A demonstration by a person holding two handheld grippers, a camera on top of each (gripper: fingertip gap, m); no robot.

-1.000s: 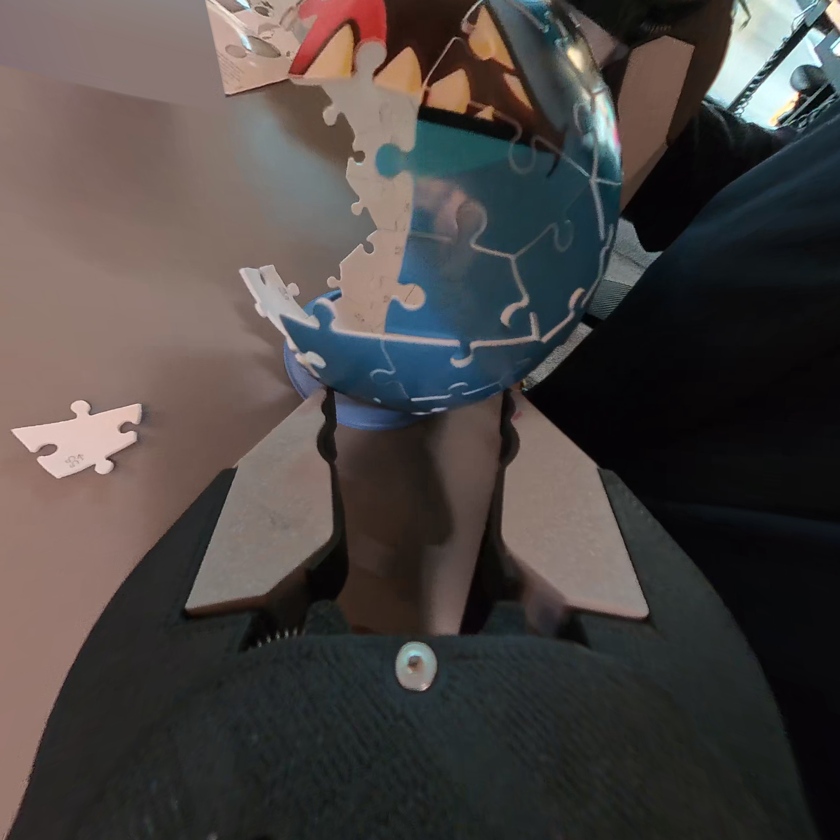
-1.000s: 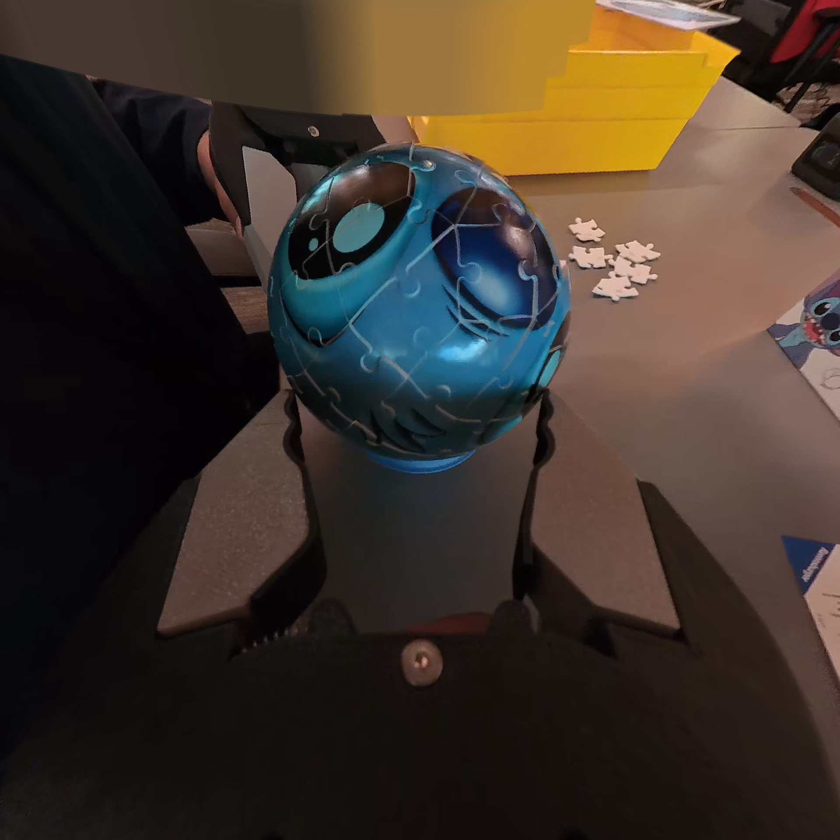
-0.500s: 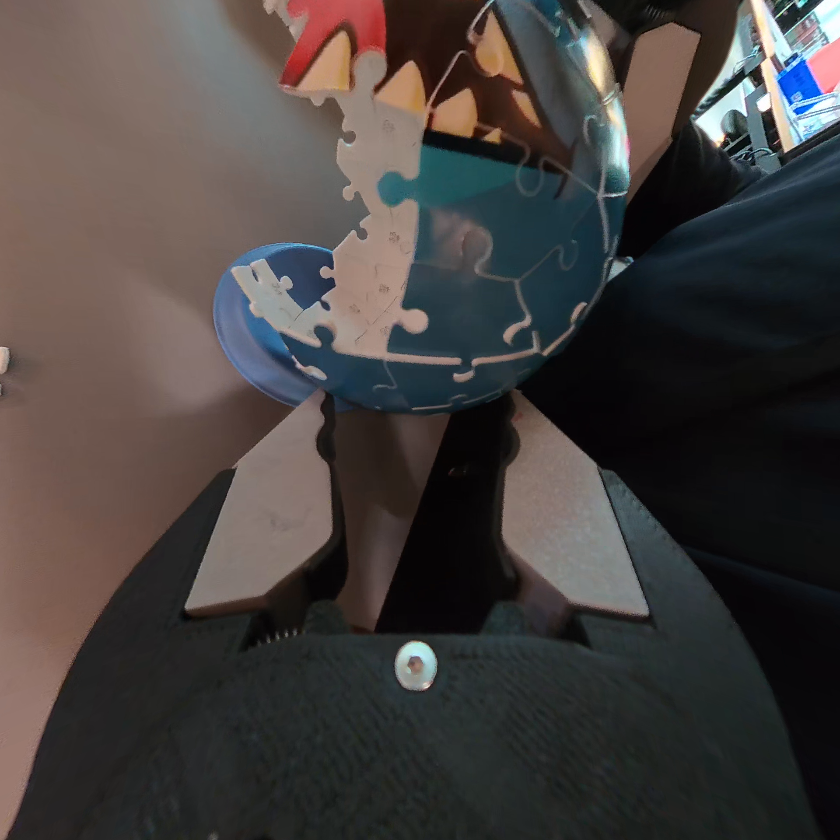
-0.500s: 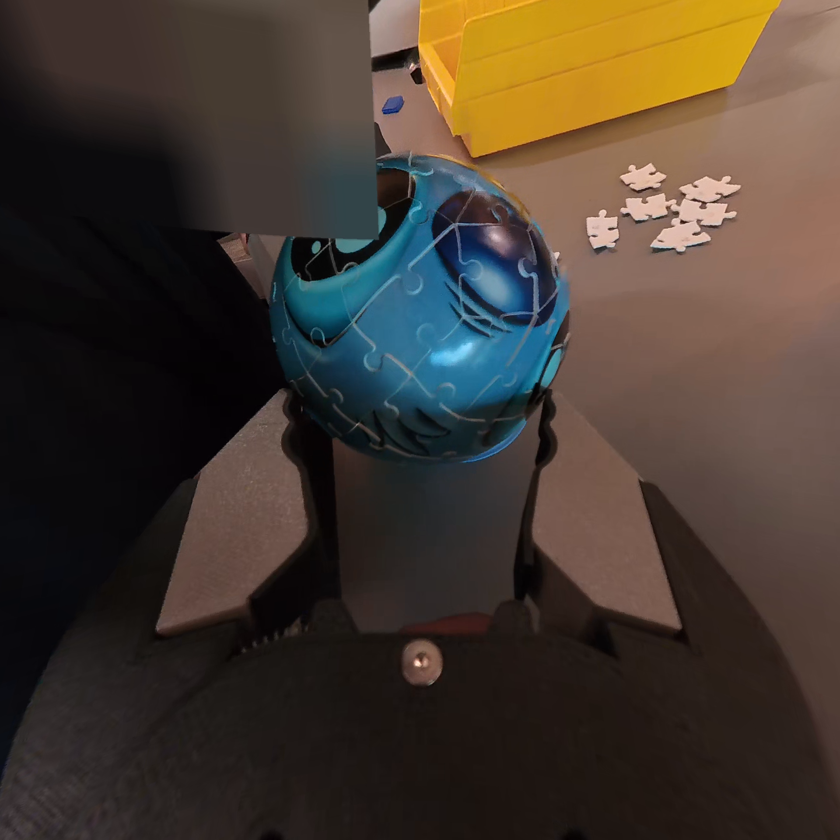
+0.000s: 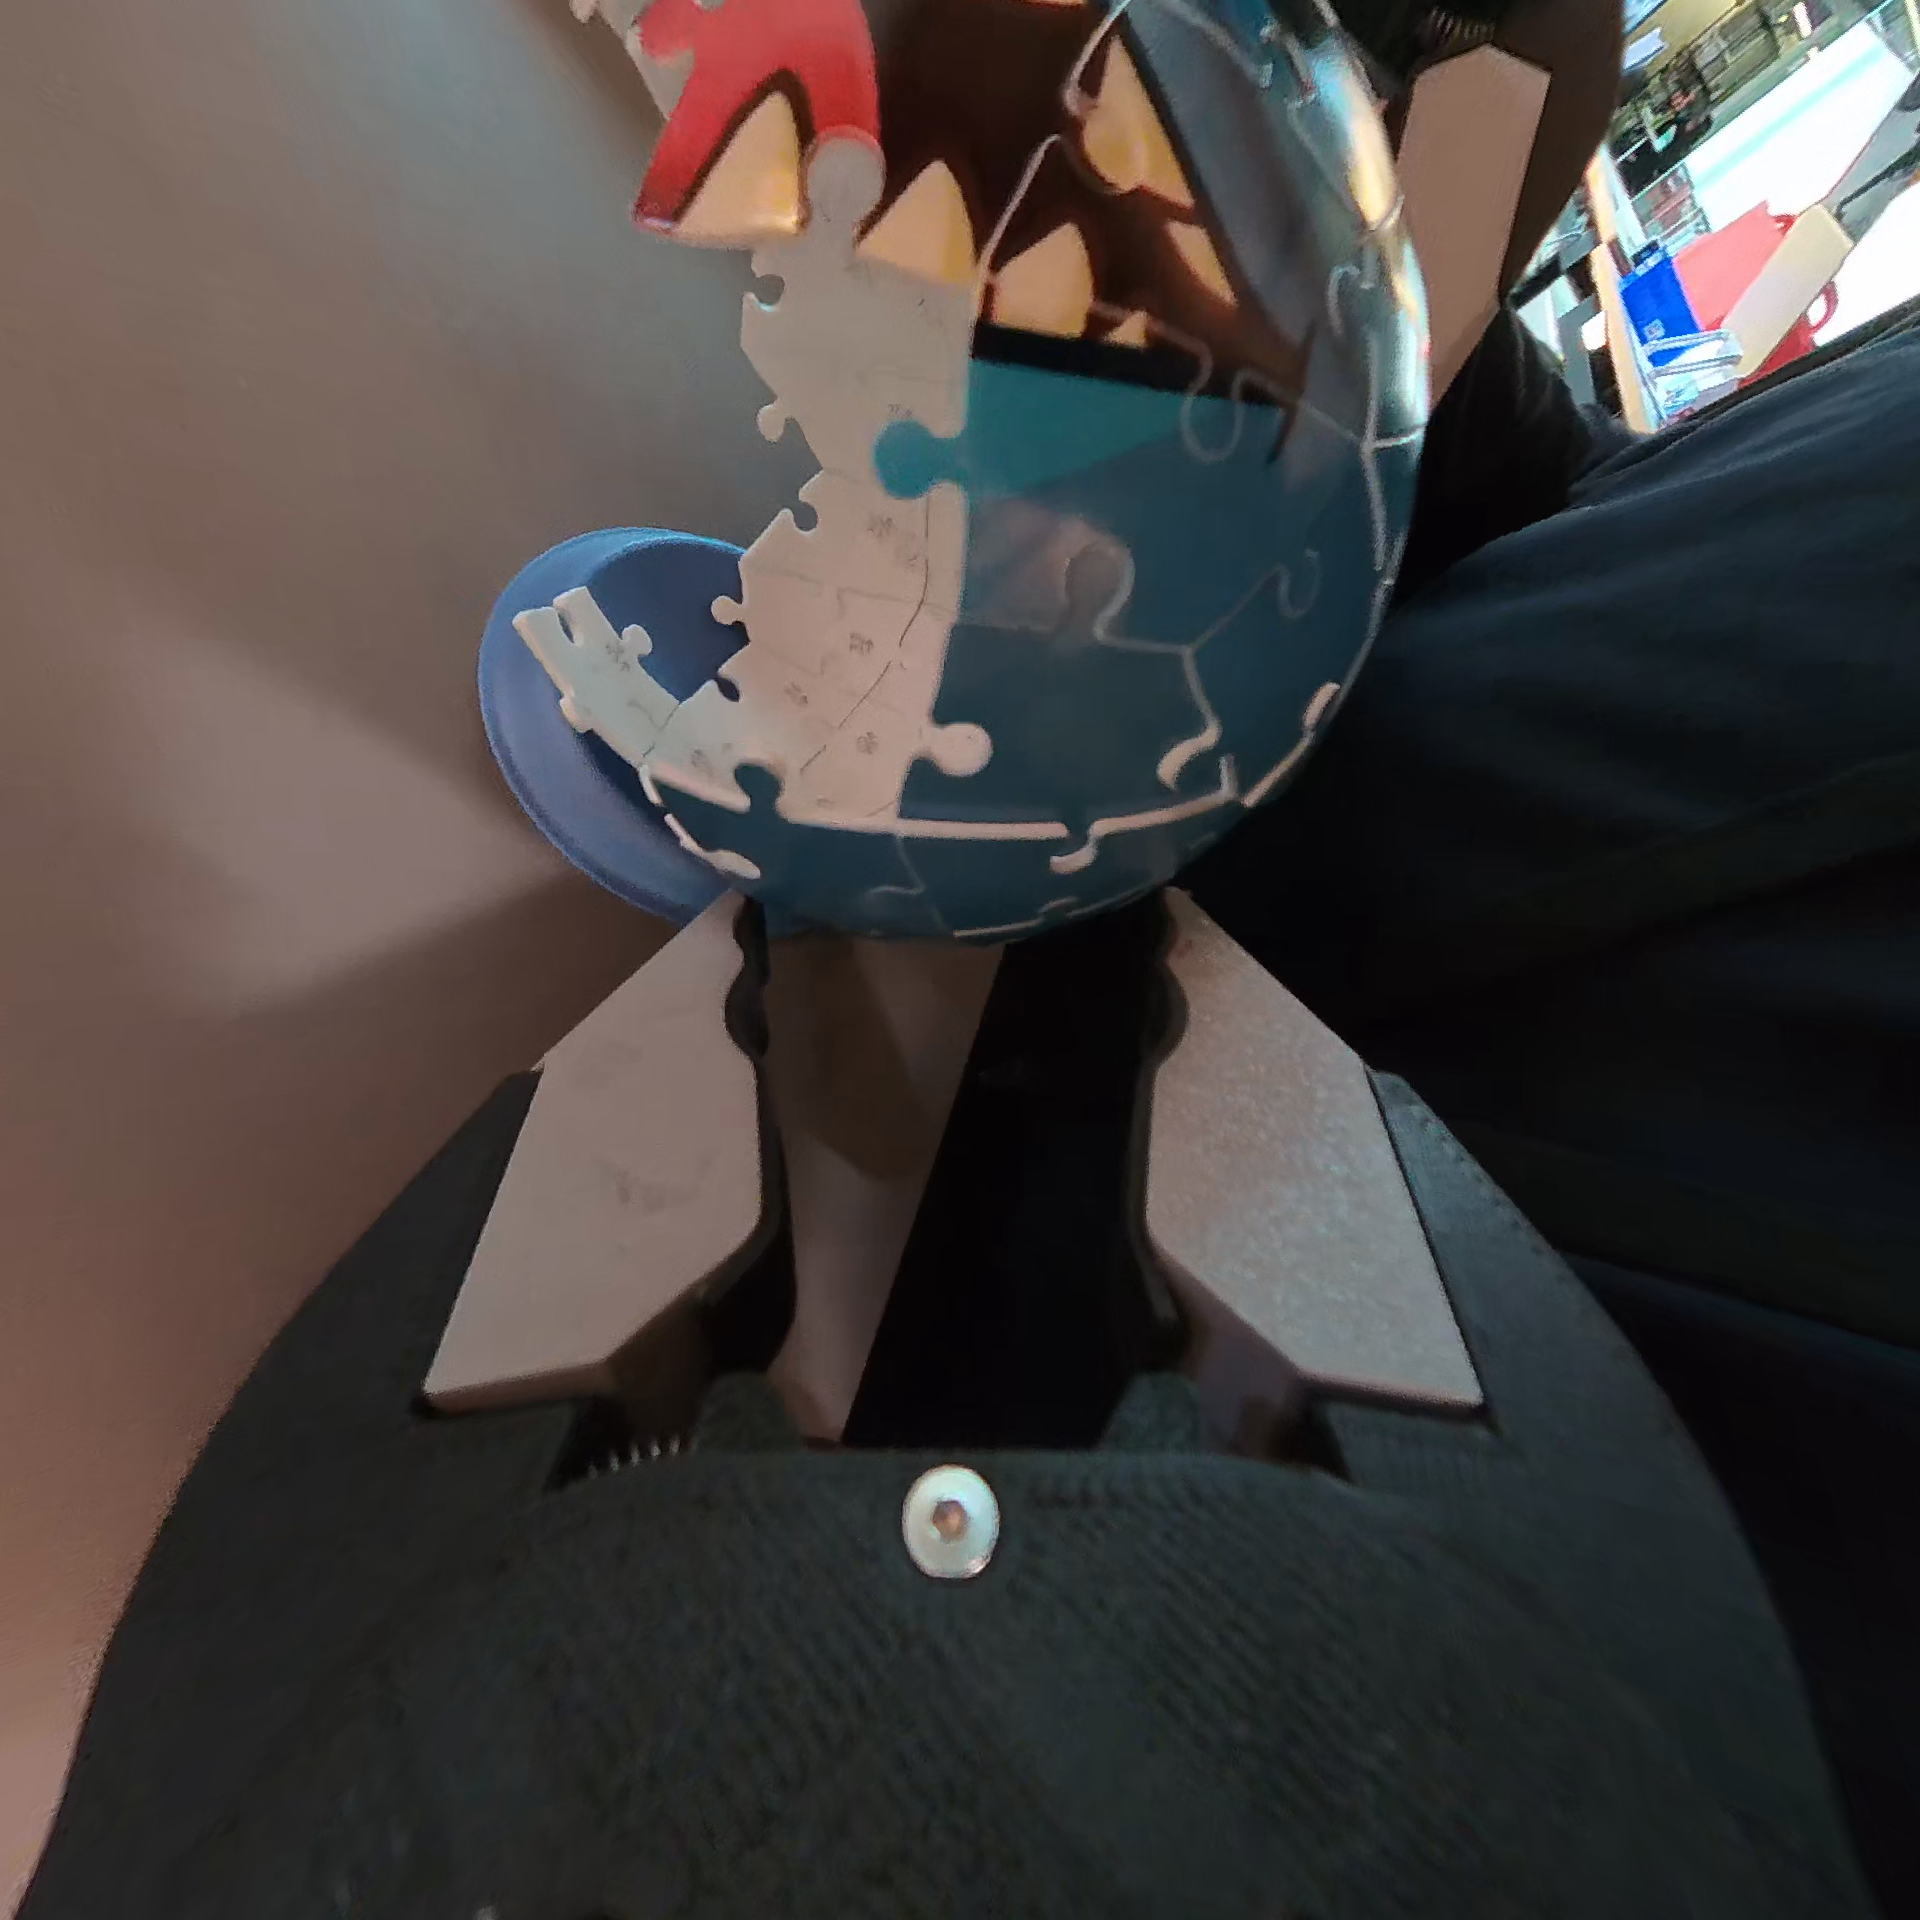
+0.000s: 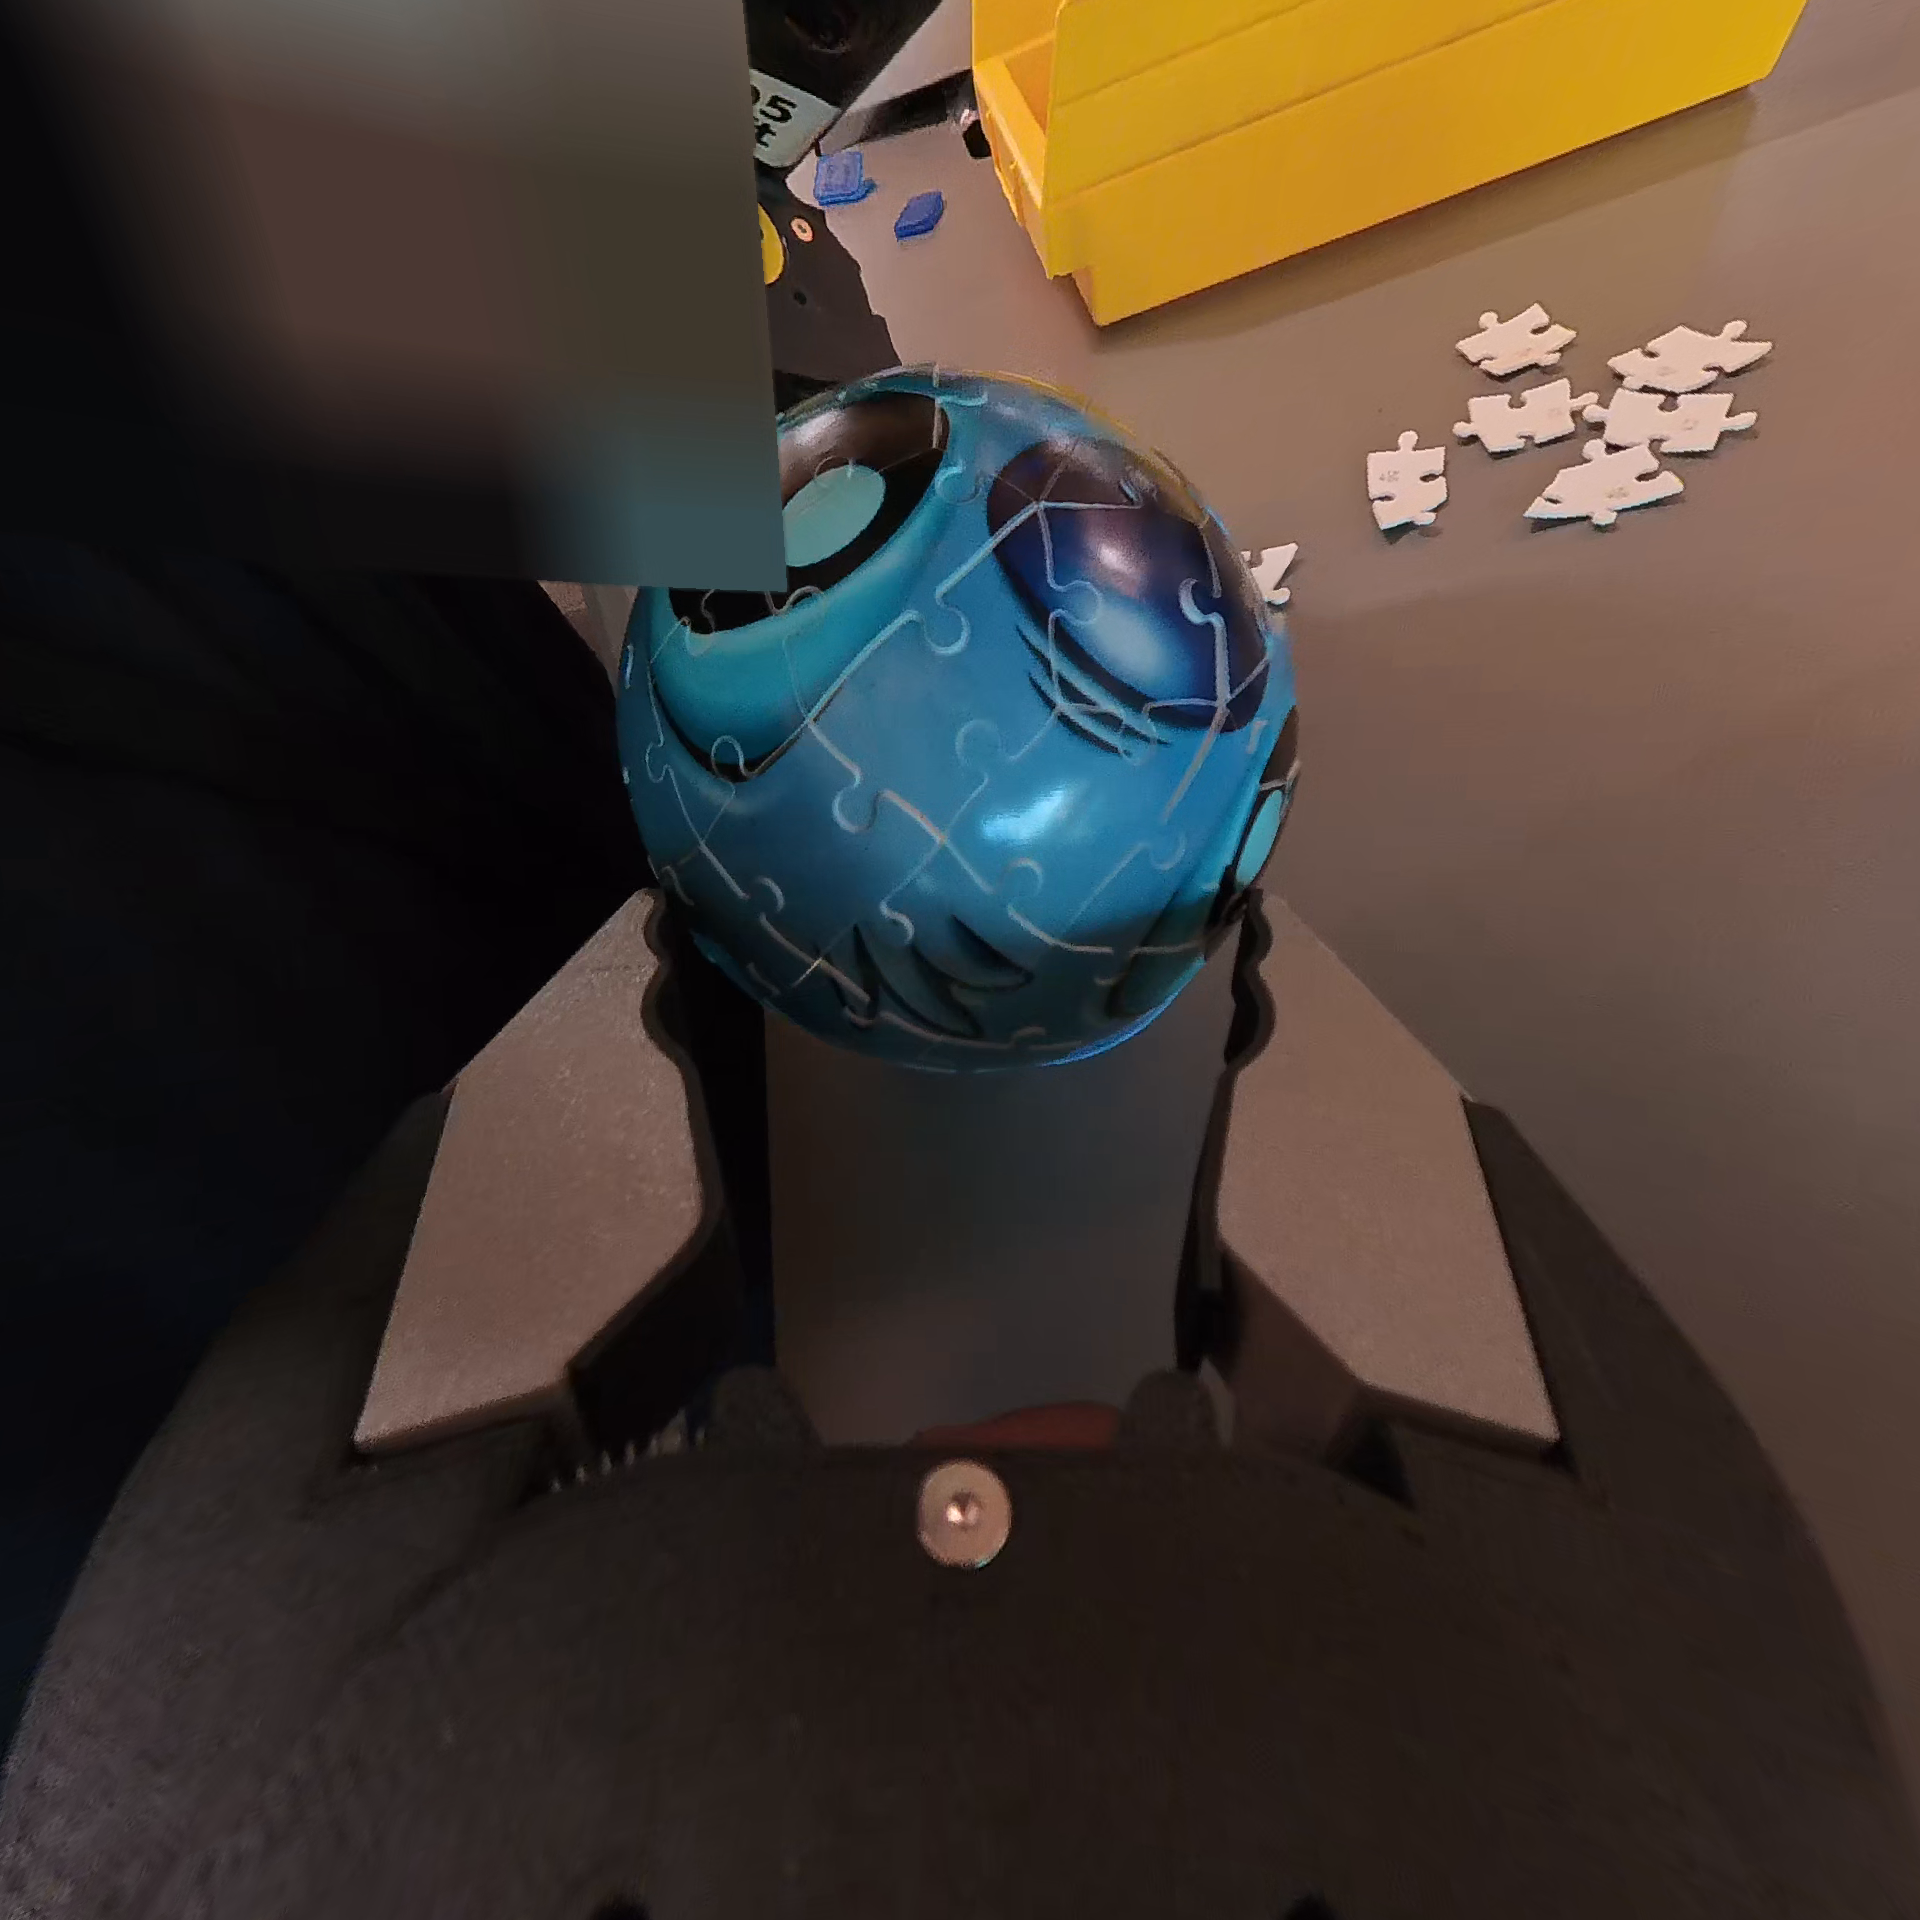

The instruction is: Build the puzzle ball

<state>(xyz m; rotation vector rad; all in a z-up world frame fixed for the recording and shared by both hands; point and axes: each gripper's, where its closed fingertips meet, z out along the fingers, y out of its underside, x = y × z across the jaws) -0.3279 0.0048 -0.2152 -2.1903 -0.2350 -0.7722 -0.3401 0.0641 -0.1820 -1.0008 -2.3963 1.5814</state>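
The puzzle ball is blue with a toothed red mouth. Its left side is open, so the white backs of pieces show, and one piece juts out at the lower left. My left gripper has its tips against the ball's lower curve. In the right wrist view the ball shows two dark eyes, and my right gripper is shut on its sides. A right finger shows behind the ball. The blue stand lies behind the ball at its left.
Several loose white pieces lie on the grey table at the right. A yellow bin stands behind them, with small blue bits to its left. A person in dark clothing is close on the right of the left wrist view.
The ball has come up off the blue stand, which now shows apart at its left. Both grippers moved with it. The loose piece on the left table has left the view.
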